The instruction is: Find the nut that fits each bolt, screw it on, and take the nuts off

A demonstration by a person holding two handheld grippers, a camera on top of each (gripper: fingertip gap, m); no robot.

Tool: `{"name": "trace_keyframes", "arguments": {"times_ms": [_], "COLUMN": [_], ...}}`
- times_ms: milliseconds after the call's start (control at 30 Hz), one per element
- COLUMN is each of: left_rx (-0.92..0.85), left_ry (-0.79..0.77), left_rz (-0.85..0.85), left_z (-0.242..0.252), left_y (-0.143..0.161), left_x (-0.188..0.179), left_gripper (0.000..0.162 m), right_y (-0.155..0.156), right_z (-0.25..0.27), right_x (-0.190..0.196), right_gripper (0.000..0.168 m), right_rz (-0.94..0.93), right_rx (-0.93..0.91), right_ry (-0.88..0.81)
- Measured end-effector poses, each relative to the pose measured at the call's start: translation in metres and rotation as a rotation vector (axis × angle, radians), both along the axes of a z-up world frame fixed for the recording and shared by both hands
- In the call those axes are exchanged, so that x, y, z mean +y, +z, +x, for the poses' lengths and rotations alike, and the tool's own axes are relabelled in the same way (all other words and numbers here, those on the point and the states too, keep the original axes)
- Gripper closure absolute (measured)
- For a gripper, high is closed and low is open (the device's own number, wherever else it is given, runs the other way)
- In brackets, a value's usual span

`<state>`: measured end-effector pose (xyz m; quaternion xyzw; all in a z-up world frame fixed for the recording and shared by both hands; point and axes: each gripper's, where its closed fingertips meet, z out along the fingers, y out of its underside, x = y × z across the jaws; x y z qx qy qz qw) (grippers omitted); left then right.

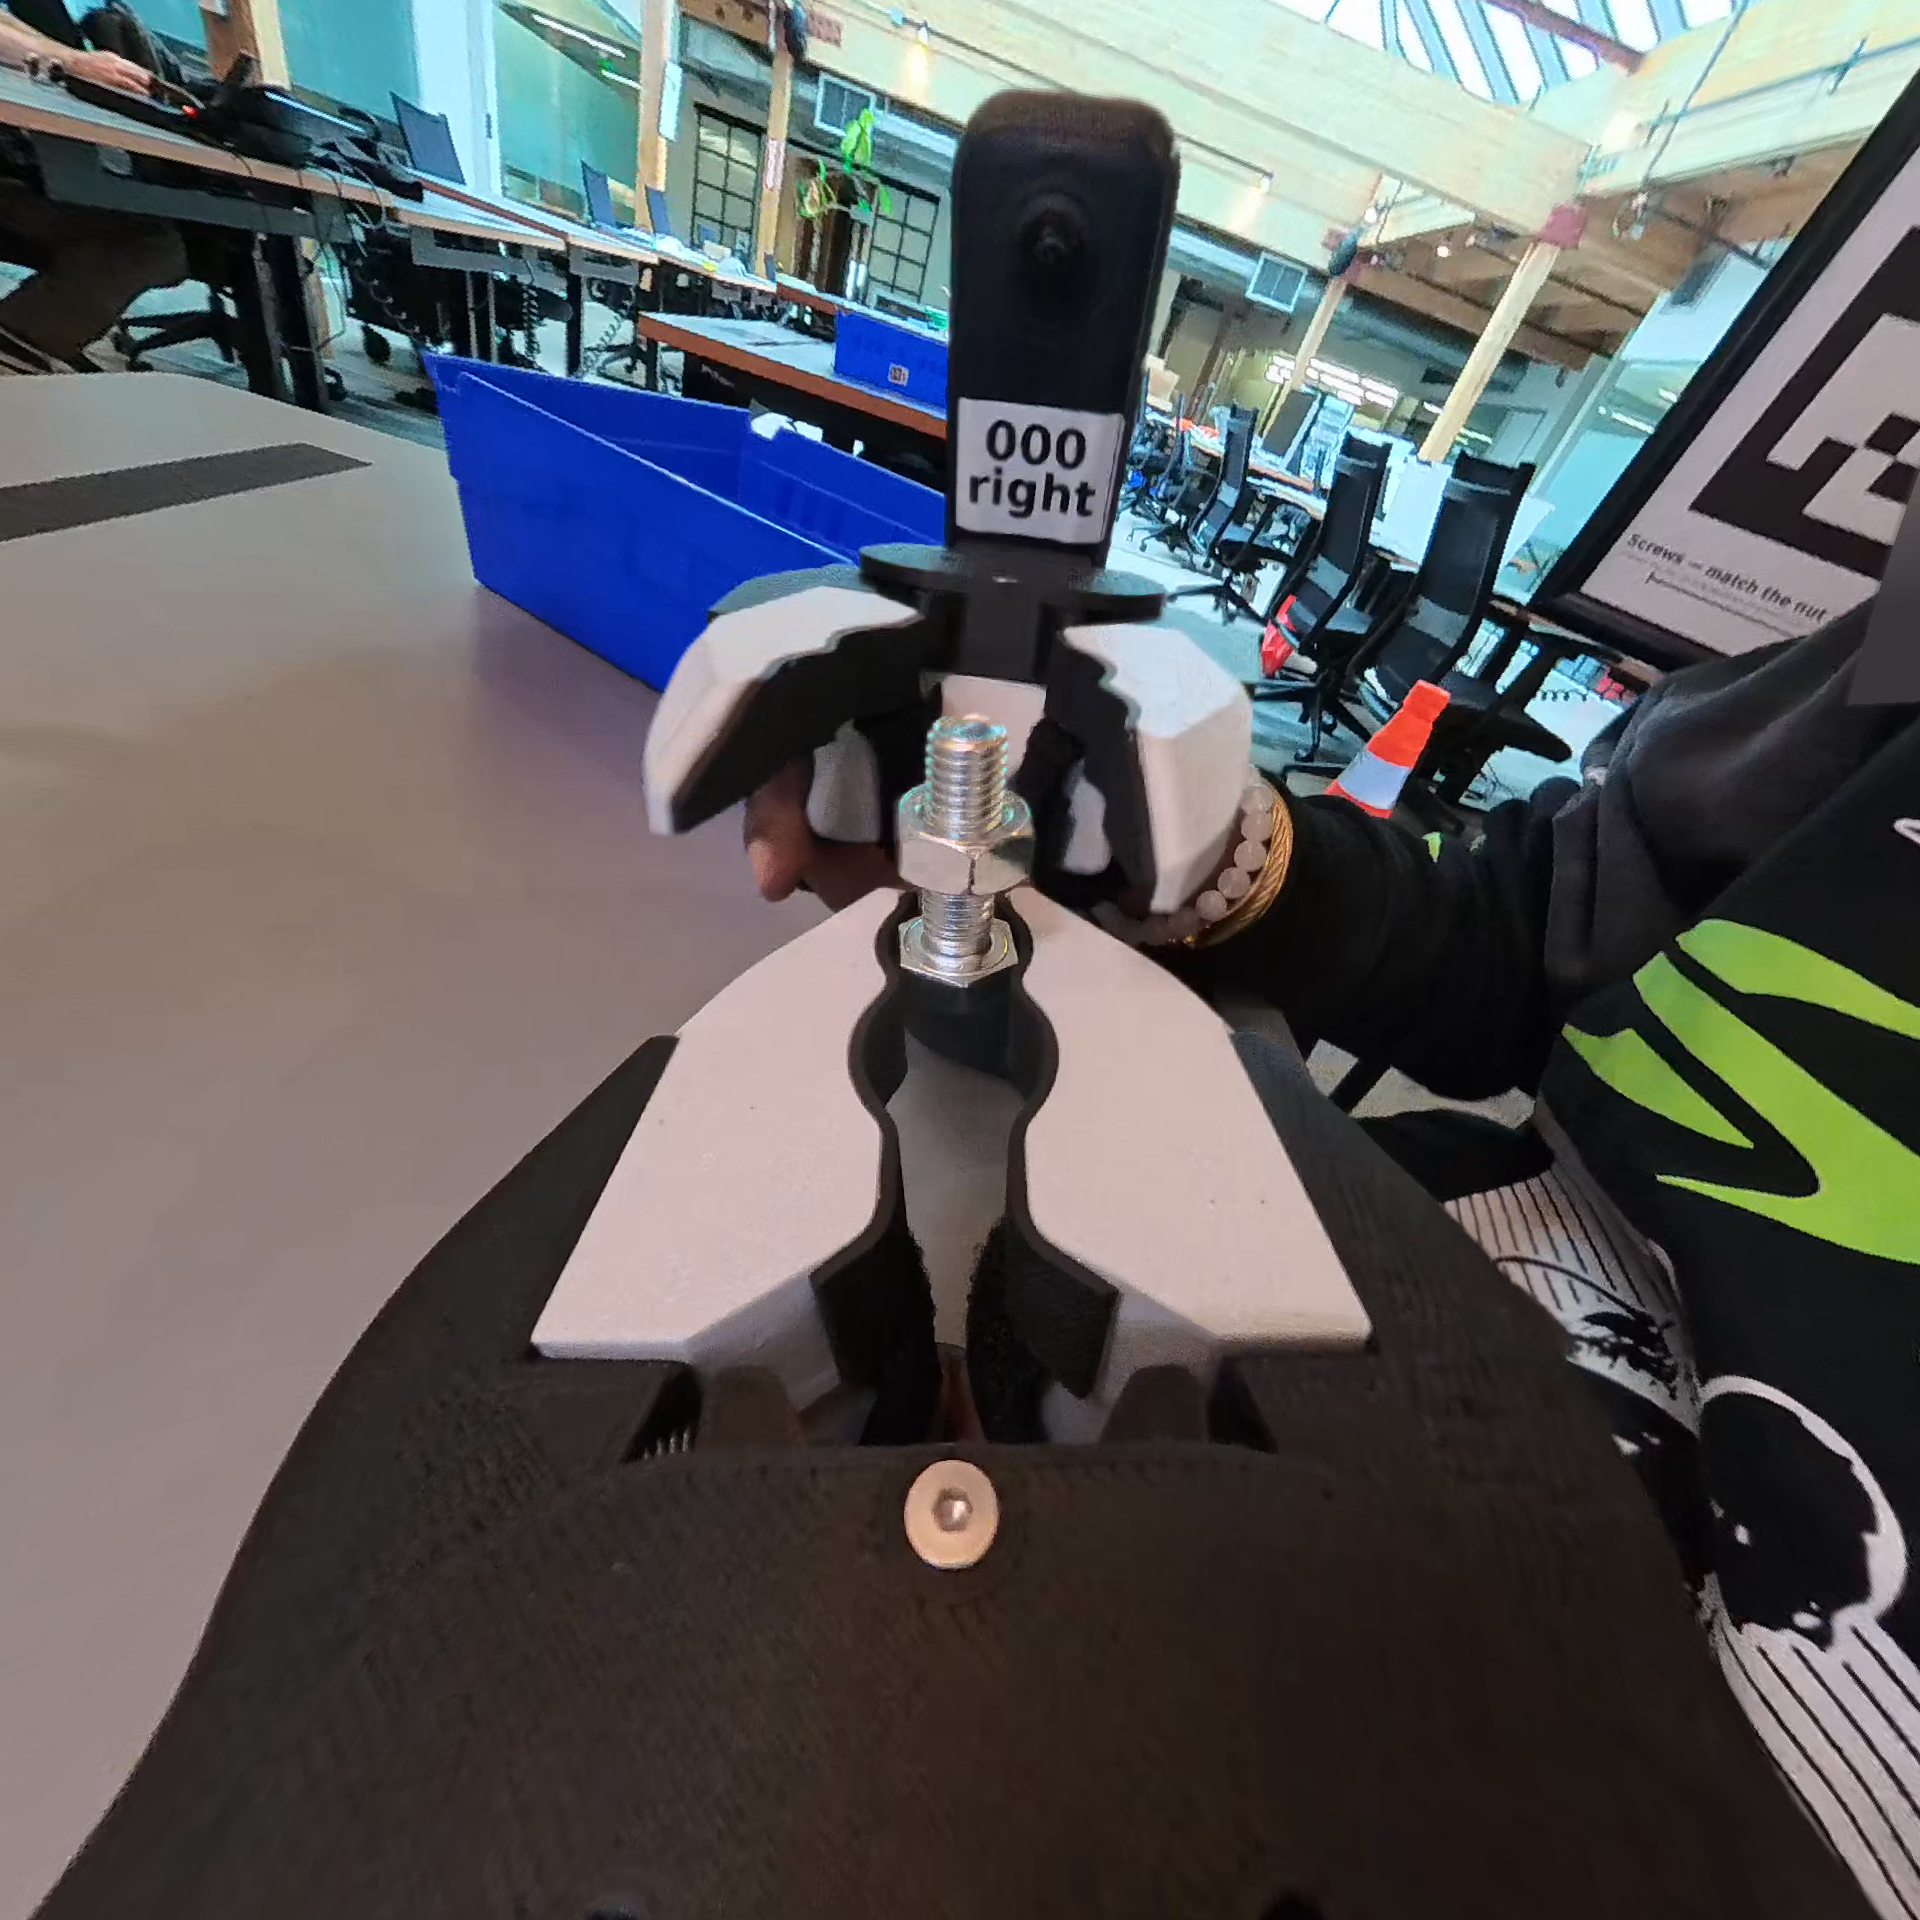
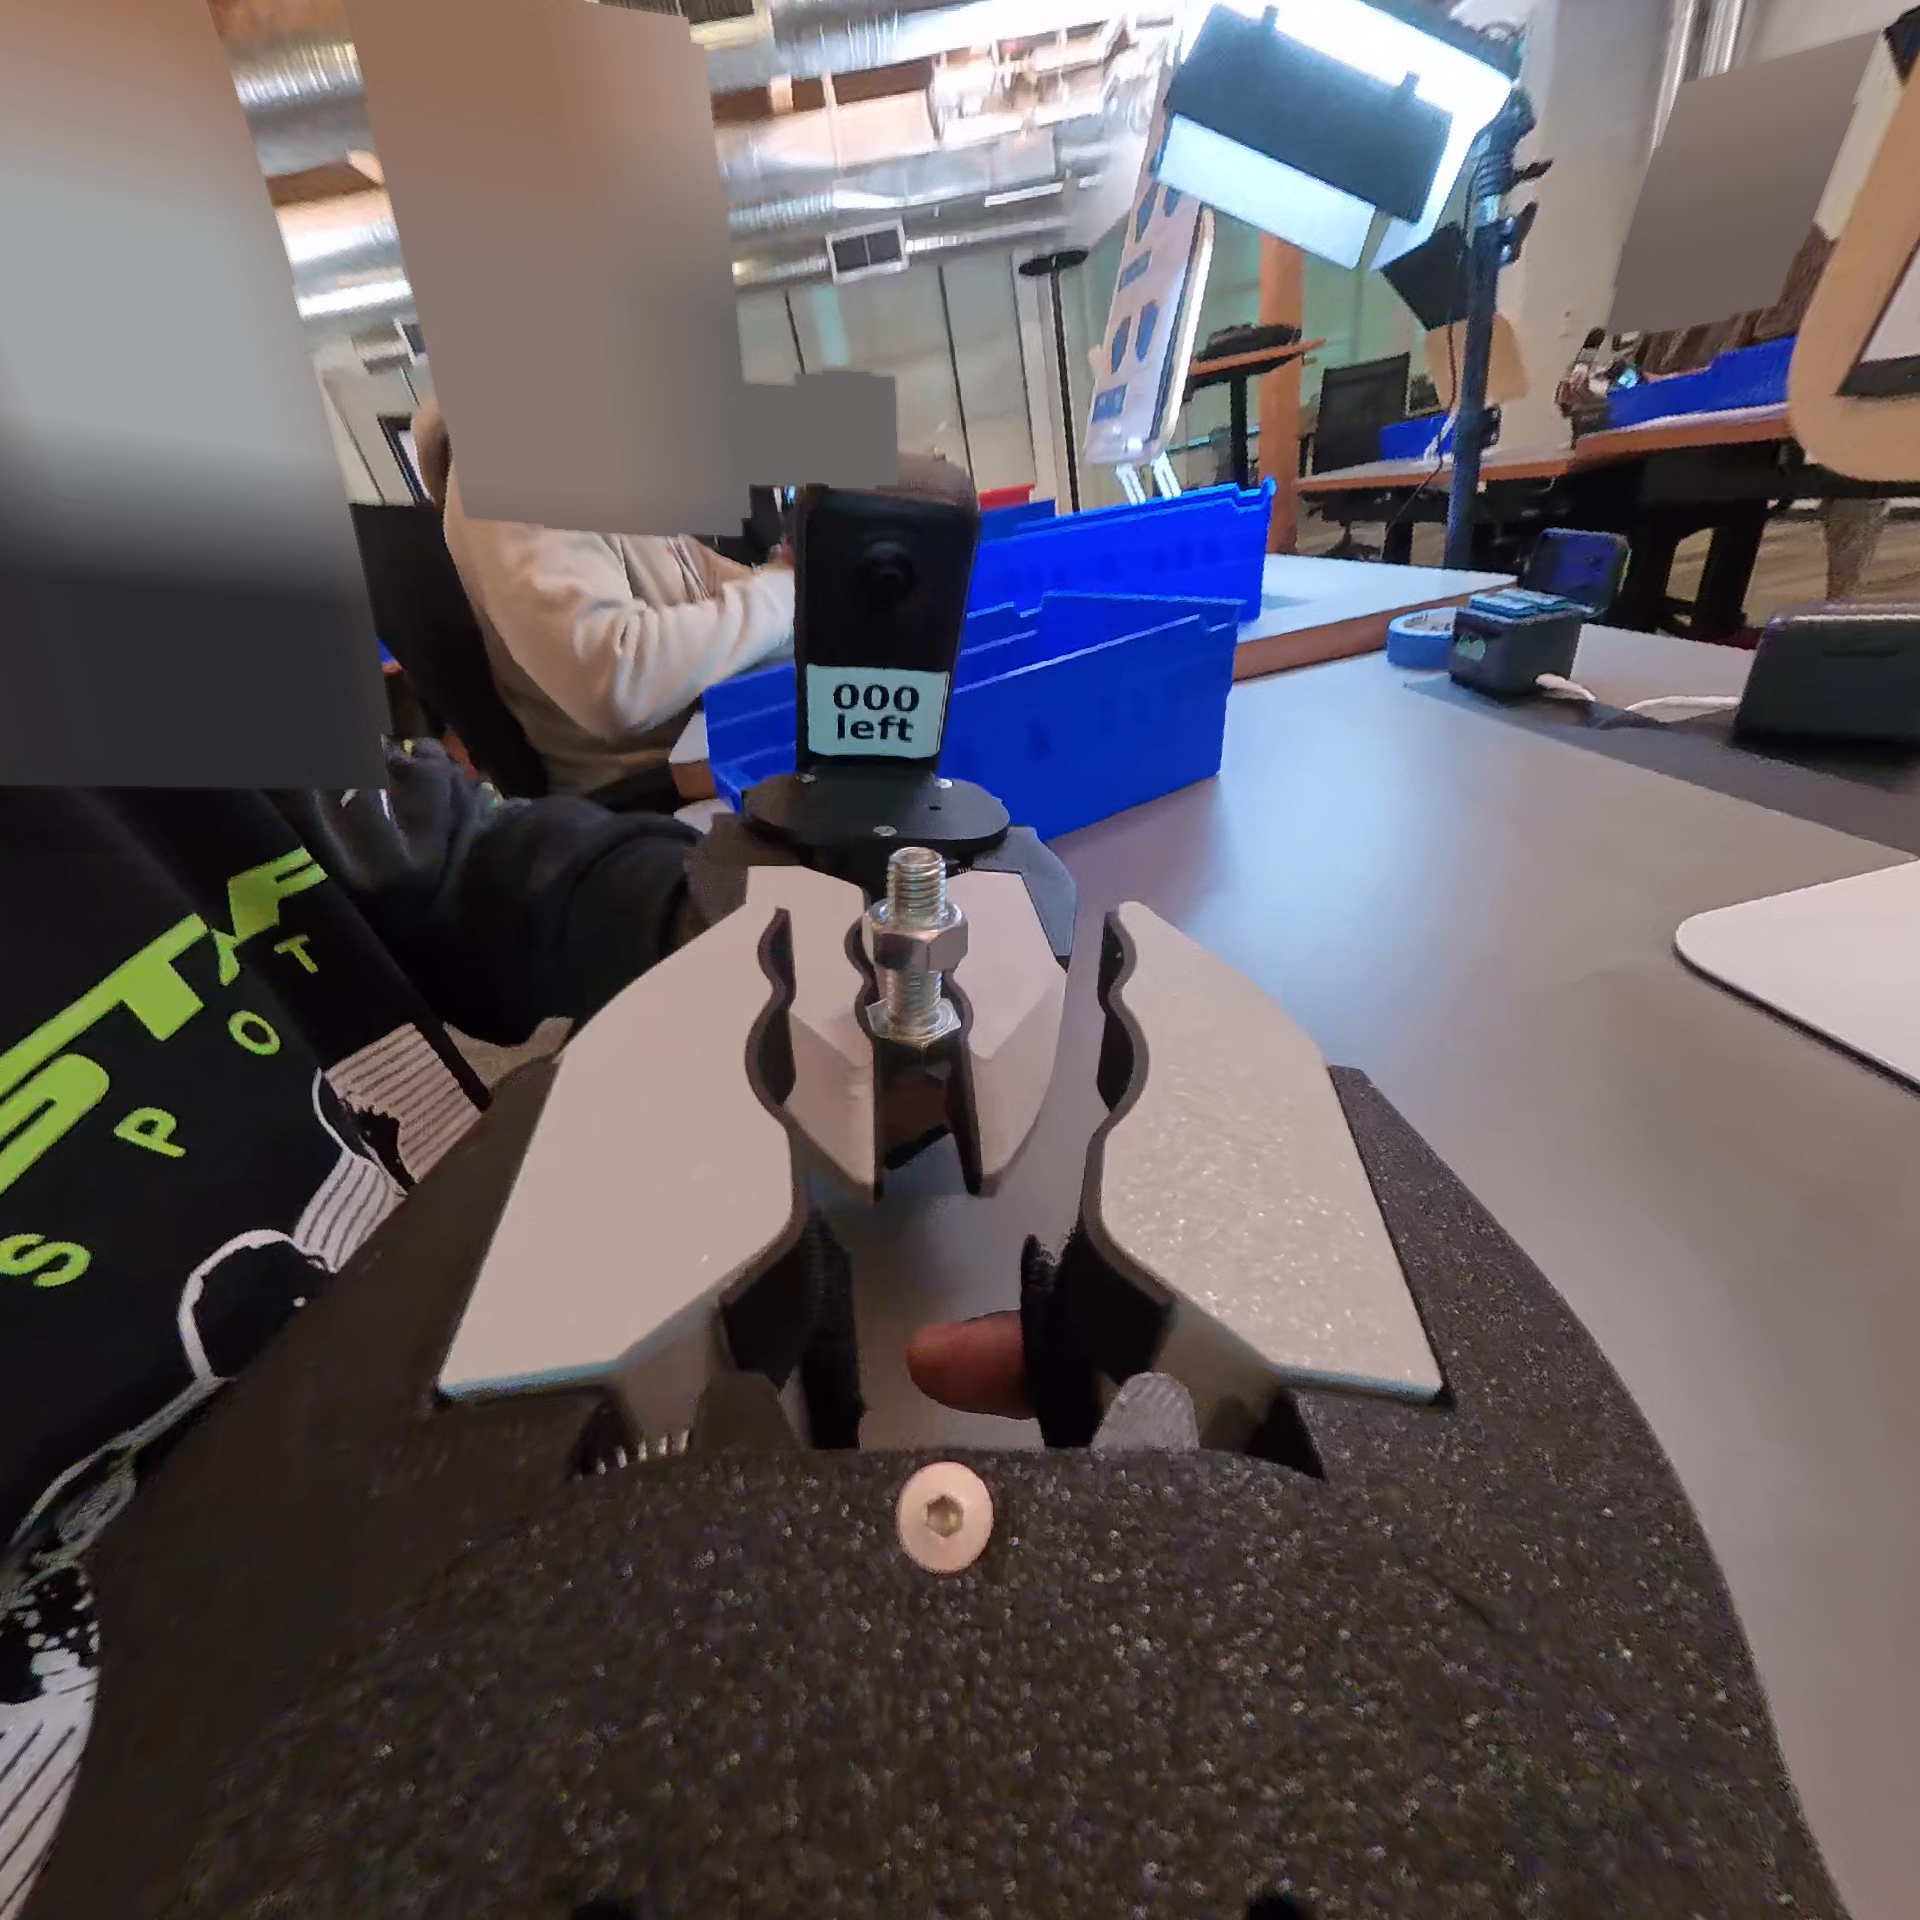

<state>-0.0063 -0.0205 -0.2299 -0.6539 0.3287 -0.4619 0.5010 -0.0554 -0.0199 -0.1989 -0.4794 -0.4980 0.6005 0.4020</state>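
Between both claws, a white-labelled left claw [image 1: 956,997] clamps the bolt [image 1: 961,821].

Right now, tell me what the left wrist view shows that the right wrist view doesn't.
Left wrist view only: an orange cone, a beaded bracelet, rows of black chairs. Right wrist view only: blue tape, a studio light, a seated person. Both: the bolt with its nut, the left tongs shut on its base, the right tongs open, a blue bin.
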Motion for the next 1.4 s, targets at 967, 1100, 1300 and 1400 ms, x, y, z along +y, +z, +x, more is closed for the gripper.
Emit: {"name": "trace_keyframes", "arguments": {"times_ms": [967,1100,1300,1400], "left_rx": [0.05,0.011,0.01,0.041], "left_ry": [-0.013,0.033,0.042,0.027], "left_rz": [0.029,0.027,0.038,0.044], "left_z": [0.003,-0.008,-0.012,-0.007], "left_y": [-0.006,0.003,0.005,0.0], "left_x": [-0.004,0.004,0.005,0.002], "left_gripper": [0.147,0.147,0.147,0.147], "right_y": [-0.006,0.004,0.014,0.012], "right_z": [-0.001,0.009,0.017,0.011], "right_x": [0.003,0.012,0.021,0.008], "right_gripper": [0.12,0.14,0.159,0.135], "right_rz": [0.017,0.005,-0.056,-0.044], "right_rx": [-0.036,0.007,0.072,0.067], "right_ry": [-0.024,-0.049,-0.067,-0.012]}}
